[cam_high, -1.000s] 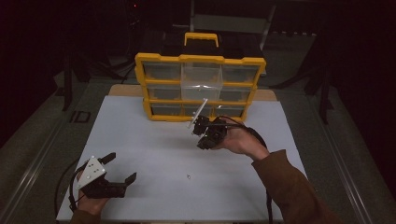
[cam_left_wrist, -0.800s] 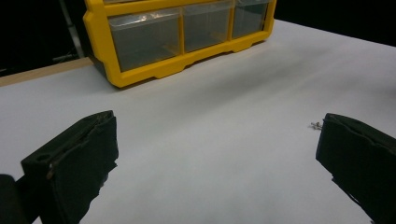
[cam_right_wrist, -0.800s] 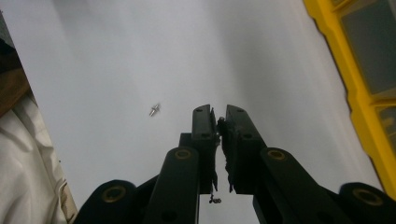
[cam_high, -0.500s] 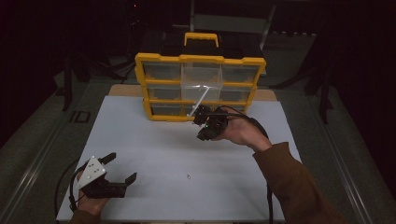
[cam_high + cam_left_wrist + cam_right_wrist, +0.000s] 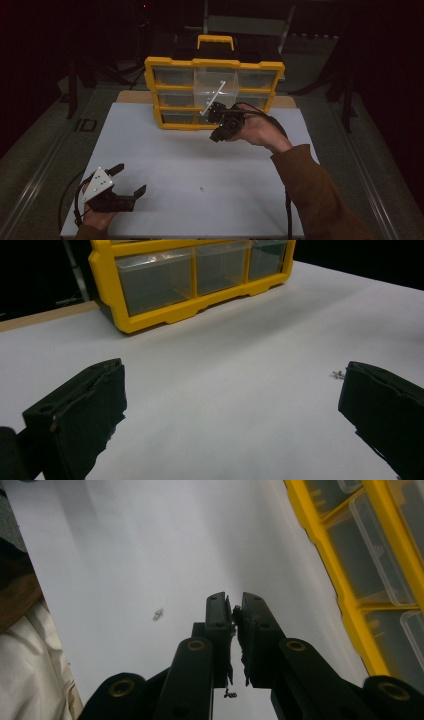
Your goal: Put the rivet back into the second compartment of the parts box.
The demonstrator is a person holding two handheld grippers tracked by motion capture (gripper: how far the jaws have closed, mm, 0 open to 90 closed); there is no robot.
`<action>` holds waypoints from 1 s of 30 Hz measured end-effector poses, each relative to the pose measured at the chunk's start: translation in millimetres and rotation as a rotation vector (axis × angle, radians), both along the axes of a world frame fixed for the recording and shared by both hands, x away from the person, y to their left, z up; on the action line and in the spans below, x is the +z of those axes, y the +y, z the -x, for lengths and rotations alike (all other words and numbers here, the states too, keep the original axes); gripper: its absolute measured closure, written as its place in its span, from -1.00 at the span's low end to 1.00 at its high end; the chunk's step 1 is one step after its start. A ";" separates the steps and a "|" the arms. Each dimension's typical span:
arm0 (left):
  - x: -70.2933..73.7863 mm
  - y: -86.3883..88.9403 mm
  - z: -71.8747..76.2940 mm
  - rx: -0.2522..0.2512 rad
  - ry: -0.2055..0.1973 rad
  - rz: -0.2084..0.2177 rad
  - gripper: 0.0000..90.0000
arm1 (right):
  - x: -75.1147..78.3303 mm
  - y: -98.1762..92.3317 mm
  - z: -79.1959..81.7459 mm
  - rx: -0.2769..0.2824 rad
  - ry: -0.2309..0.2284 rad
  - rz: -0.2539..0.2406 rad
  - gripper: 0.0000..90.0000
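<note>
Left gripper: rests low at the near left corner of the white table, jaws spread wide with nothing between them.

Small screw: lies loose on the table, near the middle front, well apart from the organiser; in the left gripper view it sits just beside the right-hand jaw.

Yellow drawer organiser: stands upright at the table's far edge, clear drawers facing the person.

Right gripper: held above the table just in front of the organiser's lower drawers, jaws nearly together; a tiny dark item seems pinched between them, too small to identify.
</note>
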State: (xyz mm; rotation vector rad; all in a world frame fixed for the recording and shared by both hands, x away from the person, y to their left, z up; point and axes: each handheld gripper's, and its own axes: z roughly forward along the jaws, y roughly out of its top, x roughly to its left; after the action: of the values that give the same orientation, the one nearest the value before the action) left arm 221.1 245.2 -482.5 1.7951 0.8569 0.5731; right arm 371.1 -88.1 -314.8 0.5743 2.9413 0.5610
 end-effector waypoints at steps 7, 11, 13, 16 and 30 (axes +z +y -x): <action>0.0 0.0 0.0 0.000 0.000 -0.001 -1.00 | 12.0 0.7 -5.3 -0.005 -0.010 -0.014 0.84; 0.1 0.4 0.1 0.002 -0.001 0.000 -1.00 | 18.0 1.3 -7.6 -0.007 -0.011 -0.022 0.84; 0.2 0.4 0.2 0.001 -0.001 0.000 -1.00 | 20.4 1.5 -8.6 -0.006 -0.007 -0.025 0.84; 0.2 0.2 0.2 0.001 -0.001 0.000 -1.00 | 24.0 1.7 -10.9 -0.002 -0.008 -0.026 0.84; 0.5 0.5 0.6 0.000 -0.001 0.001 -1.00 | 42.5 1.9 -21.0 -0.014 -0.024 -0.046 0.84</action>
State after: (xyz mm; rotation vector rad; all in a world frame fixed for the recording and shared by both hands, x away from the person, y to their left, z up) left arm 220.6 245.6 -482.1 1.7940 0.8563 0.5734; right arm 392.0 -86.2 -272.3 0.5888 2.9062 0.6315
